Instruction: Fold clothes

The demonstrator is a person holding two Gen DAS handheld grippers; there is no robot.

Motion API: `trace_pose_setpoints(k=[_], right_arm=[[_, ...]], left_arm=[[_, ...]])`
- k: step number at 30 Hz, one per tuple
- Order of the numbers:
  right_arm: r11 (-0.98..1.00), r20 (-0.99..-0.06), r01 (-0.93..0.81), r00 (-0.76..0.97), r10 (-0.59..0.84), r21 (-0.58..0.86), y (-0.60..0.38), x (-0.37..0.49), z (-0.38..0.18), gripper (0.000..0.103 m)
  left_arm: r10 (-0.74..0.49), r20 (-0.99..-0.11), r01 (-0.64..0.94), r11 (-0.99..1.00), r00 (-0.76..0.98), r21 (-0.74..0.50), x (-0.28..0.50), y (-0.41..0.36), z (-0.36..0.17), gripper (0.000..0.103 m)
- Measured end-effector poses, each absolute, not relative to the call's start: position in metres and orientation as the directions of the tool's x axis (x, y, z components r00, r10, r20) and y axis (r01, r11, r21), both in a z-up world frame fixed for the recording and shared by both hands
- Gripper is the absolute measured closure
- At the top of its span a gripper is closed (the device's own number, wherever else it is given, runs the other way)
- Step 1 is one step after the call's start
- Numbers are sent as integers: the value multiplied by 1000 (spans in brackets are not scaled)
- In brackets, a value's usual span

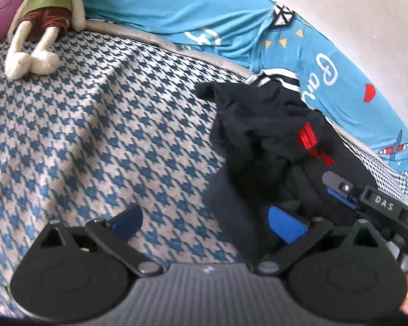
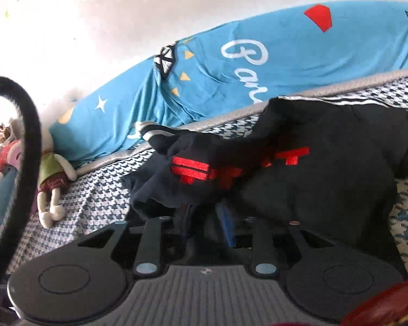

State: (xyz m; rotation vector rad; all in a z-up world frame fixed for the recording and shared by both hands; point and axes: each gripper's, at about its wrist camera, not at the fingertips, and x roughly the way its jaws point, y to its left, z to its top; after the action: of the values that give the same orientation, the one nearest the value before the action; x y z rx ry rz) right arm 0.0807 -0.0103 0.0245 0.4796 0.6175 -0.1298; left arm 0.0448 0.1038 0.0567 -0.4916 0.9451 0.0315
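Folding has barely begun, by the look of it. On the left, the left tongs (image 1: 204,220) stand wide and empty over the bed (image 1: 81,125), whose cover is a nubby blue-and-white houndstooth weave. A soft plush doll (image 1: 43,24) lies upper left. To the right, the black garment (image 1: 269,133) with red stitching sits crumpled and limp. The right tongs (image 2: 204,217) stand narrow, dark cloth draped between them; whether they grip it I cannot tell.

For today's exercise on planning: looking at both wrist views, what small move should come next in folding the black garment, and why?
Probably bring the open left gripper onto the near edge of the black garment. It lies crumpled on the houndstooth blanket, the right gripper already has cloth between its fingers, and spreading needs two holds.
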Motion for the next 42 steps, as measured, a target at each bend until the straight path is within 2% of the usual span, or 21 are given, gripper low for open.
trace_pose_setpoints(k=[9, 18, 24, 27, 32, 40, 42], right_arm=[[967, -570, -56, 799, 192, 247, 37, 53, 39, 76], [906, -554, -365, 719, 420, 214, 87, 31, 33, 76], [906, -608, -409, 694, 386, 108, 125, 42, 10, 75], [913, -613, -402, 706, 355, 66, 136, 49, 1, 63], [917, -629, -400, 712, 311, 1, 149, 61, -10, 59], [913, -656, -385, 725, 210, -133, 161, 75, -34, 58], [918, -654, -362, 736, 174, -162, 161, 82, -38, 61]], left_arm=[[-275, -778, -214, 862, 565, -460, 59, 85, 49, 0], [-228, -773, -263, 852, 592, -453, 55, 104, 54, 0], [-197, -772, -301, 841, 604, -450, 52, 115, 56, 0], [-195, -774, -308, 837, 603, -451, 49, 121, 56, 0], [-189, -774, -320, 832, 604, -453, 46, 129, 56, 0], [-183, -771, -339, 819, 610, -463, 39, 144, 59, 0], [-185, -772, -342, 816, 609, -466, 38, 147, 58, 0]])
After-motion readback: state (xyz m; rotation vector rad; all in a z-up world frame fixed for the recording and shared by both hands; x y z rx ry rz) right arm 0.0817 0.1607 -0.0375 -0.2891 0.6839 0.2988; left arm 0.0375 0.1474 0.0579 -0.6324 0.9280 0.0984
